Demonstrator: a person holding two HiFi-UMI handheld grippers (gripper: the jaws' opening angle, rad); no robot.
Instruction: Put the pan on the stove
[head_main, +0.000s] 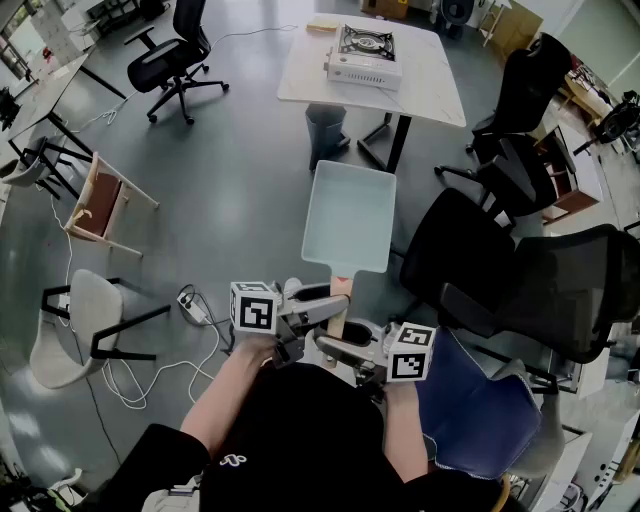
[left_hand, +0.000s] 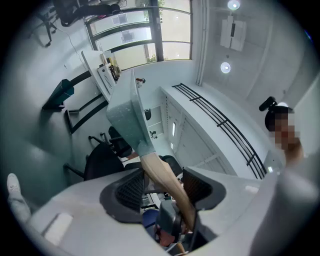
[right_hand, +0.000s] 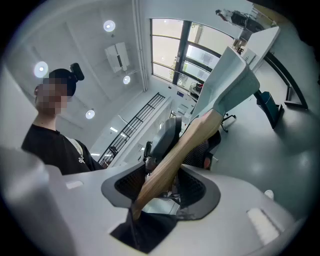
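Grey office floor (head_main: 230, 200) spread beneath a white tabletop (head_main: 440, 85) carrying the stove (head_main: 365, 55), well apart from the pale blue pan (head_main: 350, 215) held in the air by its wooden handle (head_main: 338, 312), with the right gripper (right_hand: 161, 186) clamped on it and the left gripper (left_hand: 165, 187) standing wide around it.

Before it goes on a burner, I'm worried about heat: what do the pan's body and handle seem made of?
The pan body looks like coated metal: pale mint, matte, evenly coloured, thin raised walls. The handle looks like light wood, tan and unpainted, though it could be wood-look plastic.
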